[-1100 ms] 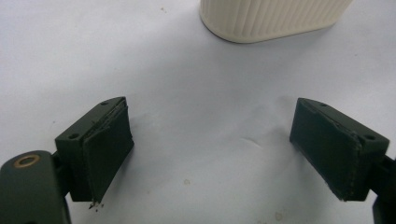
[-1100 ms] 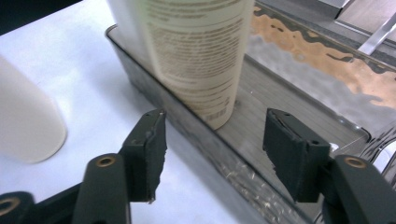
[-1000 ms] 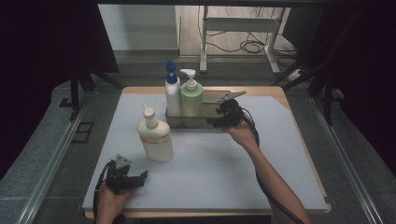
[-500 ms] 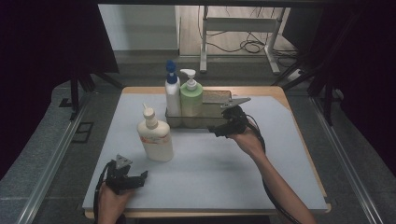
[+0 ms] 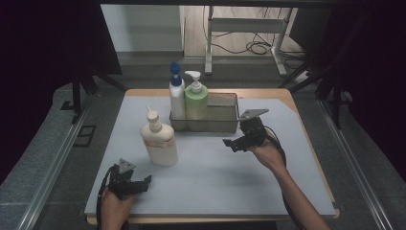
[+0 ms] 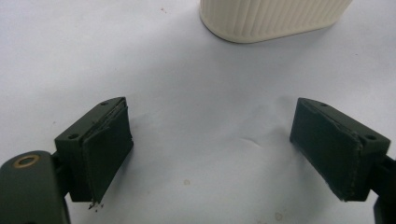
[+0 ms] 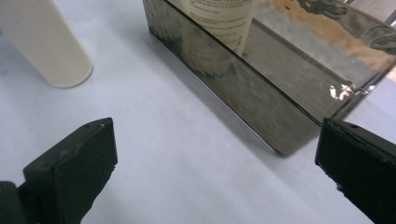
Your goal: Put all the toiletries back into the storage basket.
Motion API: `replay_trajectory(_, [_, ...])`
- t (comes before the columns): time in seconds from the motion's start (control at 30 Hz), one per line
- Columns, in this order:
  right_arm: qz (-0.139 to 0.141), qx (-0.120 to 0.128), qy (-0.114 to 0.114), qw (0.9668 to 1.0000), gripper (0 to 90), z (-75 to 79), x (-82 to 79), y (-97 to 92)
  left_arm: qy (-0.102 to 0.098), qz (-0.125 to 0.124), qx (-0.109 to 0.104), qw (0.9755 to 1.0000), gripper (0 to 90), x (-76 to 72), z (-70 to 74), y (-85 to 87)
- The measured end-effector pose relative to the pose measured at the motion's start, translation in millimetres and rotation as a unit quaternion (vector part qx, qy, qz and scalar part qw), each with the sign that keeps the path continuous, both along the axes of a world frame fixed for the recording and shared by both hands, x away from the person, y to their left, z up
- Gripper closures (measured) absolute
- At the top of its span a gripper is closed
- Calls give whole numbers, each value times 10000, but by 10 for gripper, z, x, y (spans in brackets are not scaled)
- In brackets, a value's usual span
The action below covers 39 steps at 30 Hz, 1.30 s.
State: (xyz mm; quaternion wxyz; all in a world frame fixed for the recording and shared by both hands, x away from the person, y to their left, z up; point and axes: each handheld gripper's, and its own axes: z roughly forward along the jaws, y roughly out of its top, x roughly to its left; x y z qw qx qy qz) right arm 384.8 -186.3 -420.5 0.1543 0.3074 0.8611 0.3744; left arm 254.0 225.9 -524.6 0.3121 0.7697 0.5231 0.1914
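Bottles stand on the pale table (image 5: 210, 182) in the high view: a green pump bottle (image 5: 196, 103) and a blue-capped bottle (image 5: 176, 96) inside the clear bin (image 5: 225, 117), a cream bottle (image 5: 159, 139) outside, just left of it. The right gripper (image 5: 234, 142) hangs just in front of the bin's right end, jaws just opened wide, nothing between them. The left gripper (image 5: 143, 182) rests near the front edge.

Left gripper view: left gripper (image 6: 210, 154) spread apart over bare table, the cream bottle (image 6: 273, 18) ahead.

Right gripper view: right gripper (image 7: 217, 163) wide apart and empty, the bin (image 7: 261, 98) close ahead, the cream bottle (image 7: 46, 44) at left
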Motion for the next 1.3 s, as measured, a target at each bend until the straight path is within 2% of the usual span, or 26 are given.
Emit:
replay_trajectory(0.2, [6,12,-76,10000,0,20,-119,-124,-3,0,0,10000,120,1,-1,-1])
replay_trajectory(0.37, [12,-78,-156,9998,0,-14,-224,-242,-3,3,3,10000,119,1,0,-2])
replay_trajectory(0.6, [-4,9,-203,9998,0,-56,-381,-370,-1,7,3,10000,119,2,0,-2])
replay_trajectory(0.93, [-138,-11,-131,9998,0,-204,-567,-534,3,13,5,10000,119,1,1,-4])
replay_trajectory(1.3, [-411,235,-126,9988,0,-370,-747,-729,4,23,-4,10000,119,1,1,-6])
